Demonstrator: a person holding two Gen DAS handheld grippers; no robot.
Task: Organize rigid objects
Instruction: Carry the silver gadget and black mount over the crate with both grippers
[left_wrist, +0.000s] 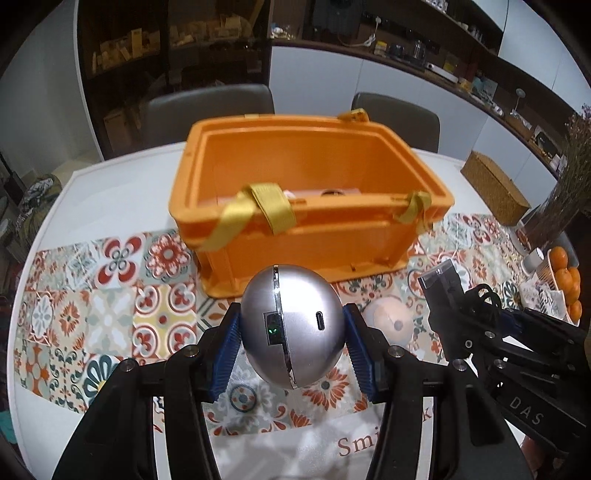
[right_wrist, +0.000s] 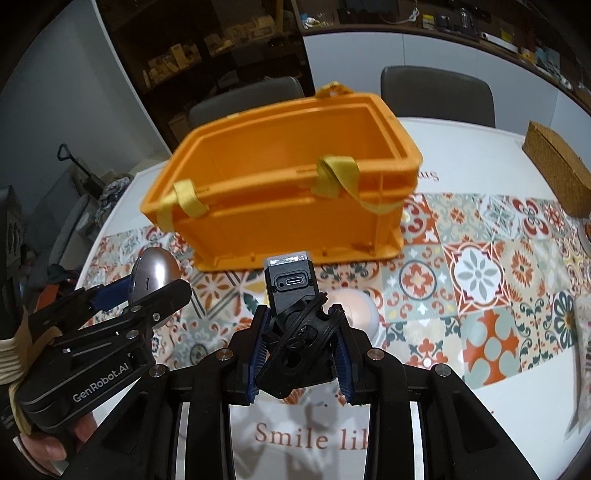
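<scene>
Honestly, my left tool pinches the silver egg-shaped gadget at centre frame, and its smooth curve could squirt free. My right tool clamps the black device; either may clip the orange crate rim above.

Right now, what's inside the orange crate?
Left wrist view: the orange crate shows a pale flat item with a round detail low at the near wall, mostly hidden behind the near rim and yellow strap. Floor unseen.
</scene>
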